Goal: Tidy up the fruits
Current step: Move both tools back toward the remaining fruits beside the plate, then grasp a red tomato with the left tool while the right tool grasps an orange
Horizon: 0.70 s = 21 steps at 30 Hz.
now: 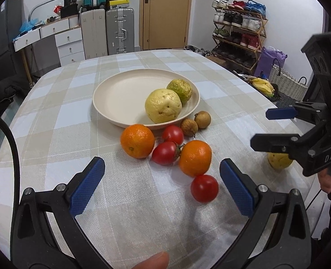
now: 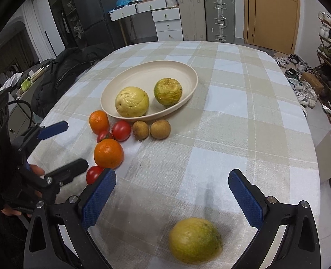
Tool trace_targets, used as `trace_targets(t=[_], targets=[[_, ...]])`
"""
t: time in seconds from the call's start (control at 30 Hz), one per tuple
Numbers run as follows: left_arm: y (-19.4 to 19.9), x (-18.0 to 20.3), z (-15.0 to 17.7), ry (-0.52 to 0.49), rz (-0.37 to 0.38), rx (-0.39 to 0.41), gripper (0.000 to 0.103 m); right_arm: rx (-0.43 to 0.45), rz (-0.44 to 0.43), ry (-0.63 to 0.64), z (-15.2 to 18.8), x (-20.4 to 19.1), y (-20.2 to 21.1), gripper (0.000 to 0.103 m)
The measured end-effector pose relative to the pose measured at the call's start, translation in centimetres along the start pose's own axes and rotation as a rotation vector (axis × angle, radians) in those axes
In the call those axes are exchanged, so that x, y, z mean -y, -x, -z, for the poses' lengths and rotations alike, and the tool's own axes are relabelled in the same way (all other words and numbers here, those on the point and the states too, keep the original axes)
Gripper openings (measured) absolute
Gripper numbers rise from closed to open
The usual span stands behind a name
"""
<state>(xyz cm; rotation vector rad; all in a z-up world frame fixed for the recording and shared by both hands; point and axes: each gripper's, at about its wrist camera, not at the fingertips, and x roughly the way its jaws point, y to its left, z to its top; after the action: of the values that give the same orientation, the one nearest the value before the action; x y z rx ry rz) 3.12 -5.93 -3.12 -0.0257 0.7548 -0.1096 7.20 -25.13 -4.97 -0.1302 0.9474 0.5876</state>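
A cream plate [image 1: 118,98] [image 2: 143,76] holds a pale yellow guava [image 1: 163,108] [image 2: 132,105] and a green-yellow fruit [image 1: 180,90] [image 2: 168,91]. In front of it on the cloth lie two oranges [image 1: 137,141] [image 1: 195,158], three tomatoes [image 1: 204,188] and two brown longans [image 1: 189,127]. My left gripper [image 1: 162,172] is open and empty, just short of the near tomato. My right gripper [image 2: 172,183] is open, with a yellow-green fruit [image 2: 195,239] lying loose on the cloth between its jaws. It shows at the right of the left wrist view [image 1: 260,126].
The table wears a beige and white checked cloth [image 1: 143,213]. Behind it stand suitcases [image 1: 120,31], white drawers [image 1: 69,42], a door and a shoe rack [image 1: 239,35]. A dark jacket [image 2: 66,71] lies by the table's left edge. Bananas [image 1: 262,85] sit right of the table.
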Motion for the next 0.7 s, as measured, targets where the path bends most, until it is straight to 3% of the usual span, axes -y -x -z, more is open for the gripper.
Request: trace_targets(t=[0.2,0.47,0.6,0.7], targets=[[-0.1,0.7,0.5,-0.034,-0.001,-0.026,0.102,0.0,-0.008,0.0,-0.1,-0.4,-0.1,0.103],[-1.1,1.6,1.2,-0.074,0.038,-0.095,0.081,-0.003,-0.025,0.007,-0.1,-0.9,-0.3,0.103],[-1.7,2.0,1.4,-0.082,0.068,-0.129,0.075,-0.005,-0.028,0.006,-0.1,-0.9,-0.4,0.103],[-2.1,2.3,1.7,-0.101,0.076,-0.16,0.062,-0.004,-0.032,0.002,0.0,-0.9,-0.4,0.103]])
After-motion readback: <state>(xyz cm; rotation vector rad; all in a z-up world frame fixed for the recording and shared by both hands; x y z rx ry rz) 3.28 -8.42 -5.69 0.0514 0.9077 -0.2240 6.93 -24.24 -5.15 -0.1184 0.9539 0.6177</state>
